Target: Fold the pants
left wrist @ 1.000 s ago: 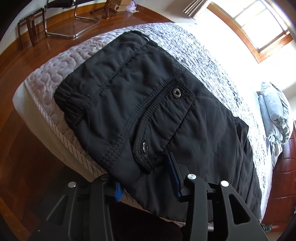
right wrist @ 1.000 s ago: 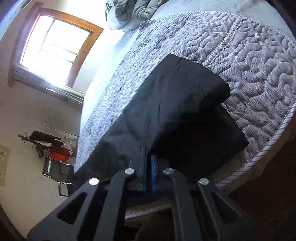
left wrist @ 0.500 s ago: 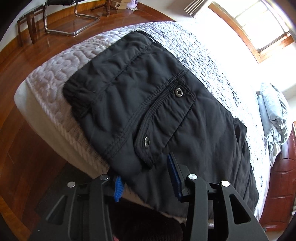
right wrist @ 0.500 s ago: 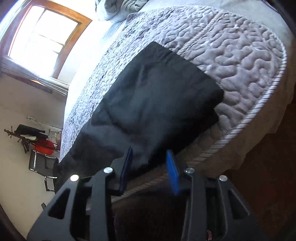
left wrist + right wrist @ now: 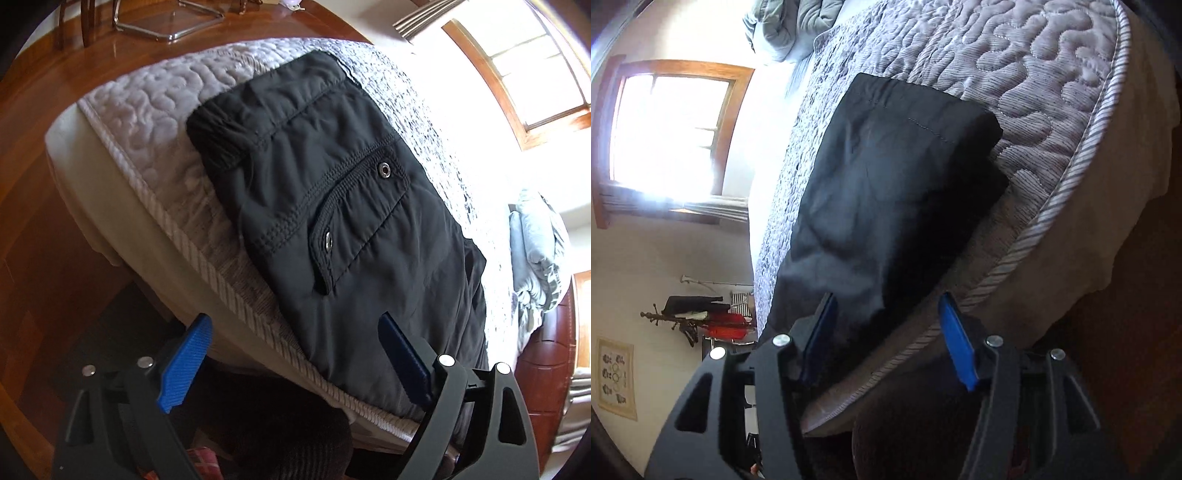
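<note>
Black pants (image 5: 354, 221) lie folded lengthwise along the edge of a quilted mattress (image 5: 147, 122). The left wrist view shows the waistband end with a snap-flap pocket. The right wrist view shows the leg end of the pants (image 5: 886, 192), doubled over near the mattress corner. My left gripper (image 5: 295, 362) is open and empty, held off the mattress edge just short of the fabric. My right gripper (image 5: 886, 339) is open and empty, also just off the edge, its left pad (image 5: 820, 339) close over the pants' near border.
A wooden floor (image 5: 33, 221) surrounds the bed. A chrome chair base (image 5: 166, 26) stands on the floor past the bed's end. Bunched grey bedding (image 5: 535, 251) lies at the head. Bright windows (image 5: 668, 133) face the bed. A coat stand (image 5: 701, 321) is by the wall.
My right gripper was shut on the pants' leg fabric a second ago; it has opened and let go. My left gripper has opened wider. Both have drawn back from the bed edge.
</note>
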Tool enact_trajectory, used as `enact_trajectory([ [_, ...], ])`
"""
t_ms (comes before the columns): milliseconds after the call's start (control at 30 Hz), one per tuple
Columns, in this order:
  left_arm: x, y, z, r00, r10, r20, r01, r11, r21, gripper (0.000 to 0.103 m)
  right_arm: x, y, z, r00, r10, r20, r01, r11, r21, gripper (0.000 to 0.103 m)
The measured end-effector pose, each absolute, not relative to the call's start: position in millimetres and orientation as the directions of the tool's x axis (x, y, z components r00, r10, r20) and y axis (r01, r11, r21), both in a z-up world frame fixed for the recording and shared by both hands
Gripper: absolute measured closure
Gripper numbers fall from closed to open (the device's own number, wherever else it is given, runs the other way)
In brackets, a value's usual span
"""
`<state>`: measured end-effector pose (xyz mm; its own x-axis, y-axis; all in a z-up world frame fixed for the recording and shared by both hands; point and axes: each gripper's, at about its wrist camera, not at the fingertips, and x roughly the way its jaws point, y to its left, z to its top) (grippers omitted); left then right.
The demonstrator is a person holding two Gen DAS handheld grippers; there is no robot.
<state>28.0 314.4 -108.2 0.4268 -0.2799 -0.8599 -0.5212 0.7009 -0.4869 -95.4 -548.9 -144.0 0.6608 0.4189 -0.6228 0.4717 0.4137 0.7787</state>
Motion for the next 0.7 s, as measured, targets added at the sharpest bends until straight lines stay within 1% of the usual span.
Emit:
enact_trajectory([
  [233,44.7,313.5,-131.0,0.392,-0.322,-0.862,-0.543,0.675,-0.499,0.011,-74.4,-553.6,-154.3,0.66,0.405,-0.633,0.497,0.397,0.772,0.047],
  [267,46.8,313.0,-133.5,0.387,-0.322,-0.864,-0.546,0.675,-0.496,0.011,-70.8,-553.1,-153.6,0.664,0.403,-0.63,0.488,0.406,0.773,0.048],
  [300,48.9,312.8,-135.5,0.384,-0.323,-0.865,-0.548,0.674,-0.495,0.011,-67.6,-552.9,-152.2,0.667,0.398,-0.629,0.48,0.416,0.773,0.056],
  [333,51.0,313.1,-137.7,0.382,-0.328,-0.864,-0.552,0.669,-0.498,0.011,-63.3,-551.6,-152.7,0.672,0.396,-0.626,0.474,0.42,0.774,0.071],
  [400,53.4,317.3,-140.9,0.383,-0.343,-0.858,-0.558,0.654,-0.511,0.011,-57.9,-551.6,-153.4,0.683,0.396,-0.613,0.455,0.426,0.782,0.087],
  [433,54.6,319.1,-142.0,0.383,-0.35,-0.855,-0.568,0.641,-0.517,0.012,-55.4,-551.2,-152.3,0.688,0.398,-0.607,0.447,0.428,0.786,0.091],
  [500,55.7,320.7,-140.0,0.393,-0.352,-0.85,-0.571,0.631,-0.525,0.014,-51.9,-550.5,-146.7,0.699,0.395,-0.596,0.424,0.441,0.791,0.092],
  [533,57.0,321.2,-140.1,0.386,-0.349,-0.854,-0.572,0.636,-0.518,0.016,-50.3,-550.0,-145.1,0.7,0.393,-0.596,0.419,0.45,0.789,0.091],
  [633,58.3,326.8,-143.9,0.38,-0.366,-0.849,-0.579,0.622,-0.527,0.019,-45.3,-550.4,-147.2,0.69,0.403,-0.601,0.429,0.441,0.788,0.081],
  [667,57.1,330.7,-144.5,0.385,-0.374,-0.844,-0.588,0.605,-0.536,0.02,-43.9,-549.3,-146.8,0.679,0.396,-0.618,0.434,0.462,0.773,0.079],
  [700,55.2,335.1,-144.4,0.392,-0.382,-0.837,-0.599,0.584,-0.547,0.021,-42.7,-548.0,-146.0,0.668,0.391,-0.633,0.438,0.481,0.759,0.072],
])
